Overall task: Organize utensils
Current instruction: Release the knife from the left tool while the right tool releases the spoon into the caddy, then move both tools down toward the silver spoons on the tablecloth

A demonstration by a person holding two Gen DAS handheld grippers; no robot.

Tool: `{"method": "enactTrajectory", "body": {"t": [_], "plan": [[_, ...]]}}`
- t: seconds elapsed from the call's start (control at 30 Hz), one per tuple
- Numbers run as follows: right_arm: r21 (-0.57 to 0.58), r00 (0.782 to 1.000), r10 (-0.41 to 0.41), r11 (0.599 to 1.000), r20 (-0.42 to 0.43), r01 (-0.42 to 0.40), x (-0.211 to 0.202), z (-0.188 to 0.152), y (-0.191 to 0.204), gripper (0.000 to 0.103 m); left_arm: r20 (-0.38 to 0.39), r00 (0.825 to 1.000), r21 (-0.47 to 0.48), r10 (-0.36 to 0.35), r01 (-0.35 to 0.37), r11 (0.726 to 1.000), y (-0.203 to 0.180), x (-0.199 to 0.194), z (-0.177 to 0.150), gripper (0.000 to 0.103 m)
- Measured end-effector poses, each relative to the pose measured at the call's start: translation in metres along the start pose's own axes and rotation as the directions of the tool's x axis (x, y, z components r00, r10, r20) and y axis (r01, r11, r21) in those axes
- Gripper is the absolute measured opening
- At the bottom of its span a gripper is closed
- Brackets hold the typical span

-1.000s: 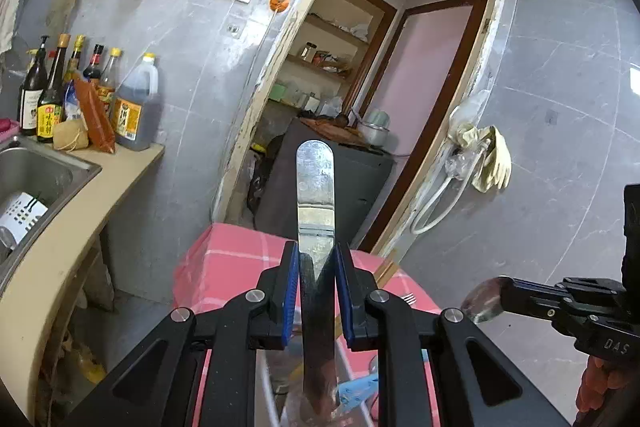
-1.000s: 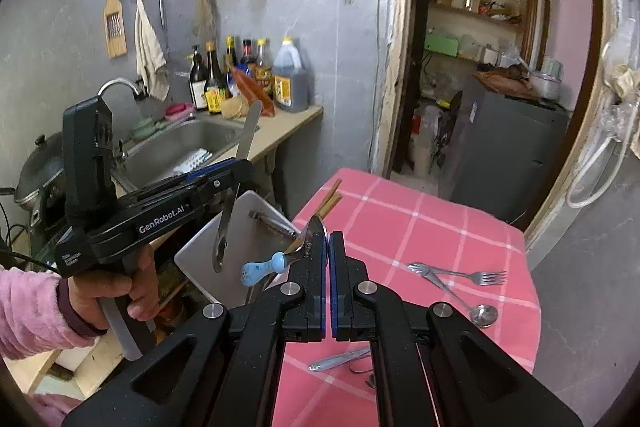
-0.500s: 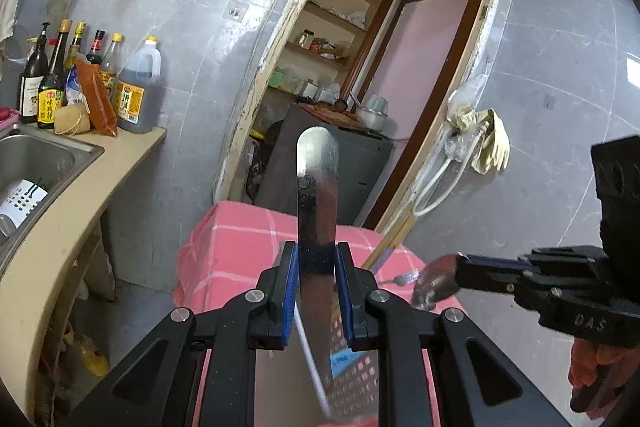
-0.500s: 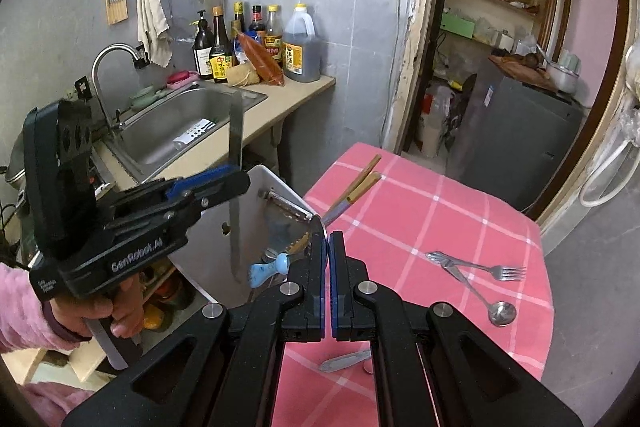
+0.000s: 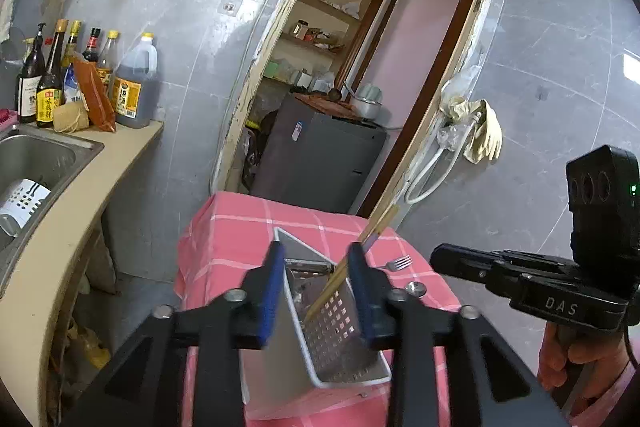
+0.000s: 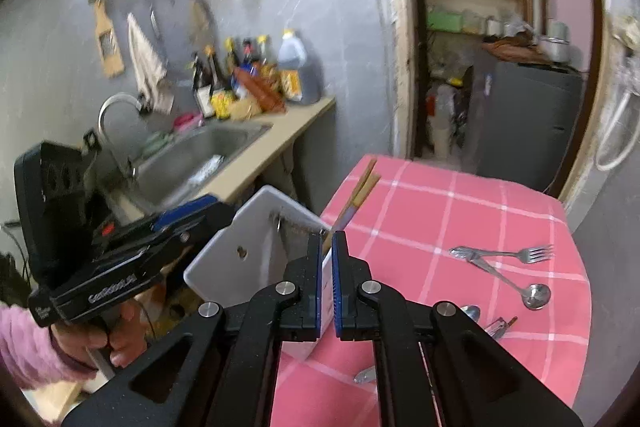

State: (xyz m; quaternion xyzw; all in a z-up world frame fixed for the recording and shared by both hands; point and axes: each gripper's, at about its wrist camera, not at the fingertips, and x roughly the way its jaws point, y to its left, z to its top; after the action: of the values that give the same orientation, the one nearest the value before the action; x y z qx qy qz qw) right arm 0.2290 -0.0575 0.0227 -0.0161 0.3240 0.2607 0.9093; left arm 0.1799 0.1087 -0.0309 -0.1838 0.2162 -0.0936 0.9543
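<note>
Left gripper (image 5: 316,269) hangs over the white utensil basket (image 5: 344,359) at the near-left edge of the table w/ the pink check cloth (image 6: 460,211); its jaws are opening, blue pads apart, nothing pinched betw. them; only the basket shows through the gap. Inside the basket: a pair of chopsticks (image 5: 360,247) leaning up and out toward the doorway, plus some metal bits at the bottom I can't make out.

Right gripper (image 6: 328,251) sits low just beside the basket's right wall (image 6: 244,247); jaws nearly together, a thin slit only, empty as far as the view shows. Seen from the left cam it's the black body at right (image 5: 520,279), a hand (image 5: 572,359) on its grip.

On the cloth, well apart from the basket: a fork (image 6: 516,253) crossing a spoon (image 6: 532,293); another spoon bowl (image 6: 472,311) and sth small and shiny just right of the right gripper's arm; a handle tip (image 6: 366,375) poking out below it.

Sink (image 6: 200,155) and sauce bottles (image 5: 60,79) on the counter to the left.
</note>
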Motion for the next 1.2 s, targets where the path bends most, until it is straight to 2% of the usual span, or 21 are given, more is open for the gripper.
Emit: {"method": "enactTrajectory", "body": {"t": [0.13, 0.23, 0.3, 0.37, 0.57, 0.67, 0.73, 0.87, 1.03, 1.2], "plan": [[0.062, 0.992, -0.055, 0.997, 0.111, 0.048, -0.027, -0.007, -0.014, 0.037, 0.022, 0.999, 0.023, 0.025, -0.026, 0.999, -0.014, -0.010, 0.005, 0.050], [0.095, 0.973, -0.115, 0.991, 0.200, 0.098, -0.052, -0.014, -0.025, 0.044, 0.043, 0.998, 0.052, 0.049, -0.051, 0.997, -0.030, -0.016, 0.008, 0.062], [0.119, 0.959, -0.147, 0.985, 0.240, 0.121, -0.065, -0.017, -0.031, 0.052, 0.060, 0.996, 0.067, 0.067, -0.070, 0.995, -0.042, -0.020, 0.011, 0.071], [0.145, 0.944, -0.180, 0.979, 0.276, 0.145, -0.078, -0.021, -0.039, 0.065, 0.078, 0.994, 0.072, 0.080, -0.085, 0.994, -0.053, -0.023, 0.011, 0.082], [0.201, 0.889, -0.296, 0.950, 0.350, 0.237, -0.115, -0.040, -0.062, 0.094, 0.119, 0.988, 0.090, 0.096, -0.107, 0.990, -0.085, -0.028, 0.006, 0.101], [0.220, 0.864, -0.333, 0.938, 0.377, 0.266, -0.130, -0.050, -0.073, 0.101, 0.124, 0.987, 0.108, 0.100, -0.114, 0.988, -0.103, -0.026, 0.001, 0.102], [0.232, 0.849, -0.357, 0.930, 0.389, 0.285, -0.137, -0.057, -0.081, 0.102, 0.122, 0.987, 0.121, 0.102, -0.117, 0.986, -0.112, -0.023, -0.003, 0.102], [0.254, 0.831, -0.386, 0.918, 0.400, 0.304, -0.148, -0.072, -0.100, 0.102, 0.110, 0.990, 0.153, 0.092, -0.108, 0.982, -0.135, -0.015, -0.015, 0.102], [0.279, 0.825, -0.412, 0.905, 0.388, 0.321, -0.155, -0.093, -0.133, 0.102, 0.085, 0.994, 0.189, 0.072, -0.087, 0.978, -0.162, 0.002, -0.032, 0.102], [0.304, 0.836, -0.429, 0.893, 0.343, 0.334, -0.148, -0.109, -0.174, 0.102, 0.047, 0.997, 0.224, 0.062, -0.071, 0.972, -0.183, 0.028, -0.049, 0.102]]}}
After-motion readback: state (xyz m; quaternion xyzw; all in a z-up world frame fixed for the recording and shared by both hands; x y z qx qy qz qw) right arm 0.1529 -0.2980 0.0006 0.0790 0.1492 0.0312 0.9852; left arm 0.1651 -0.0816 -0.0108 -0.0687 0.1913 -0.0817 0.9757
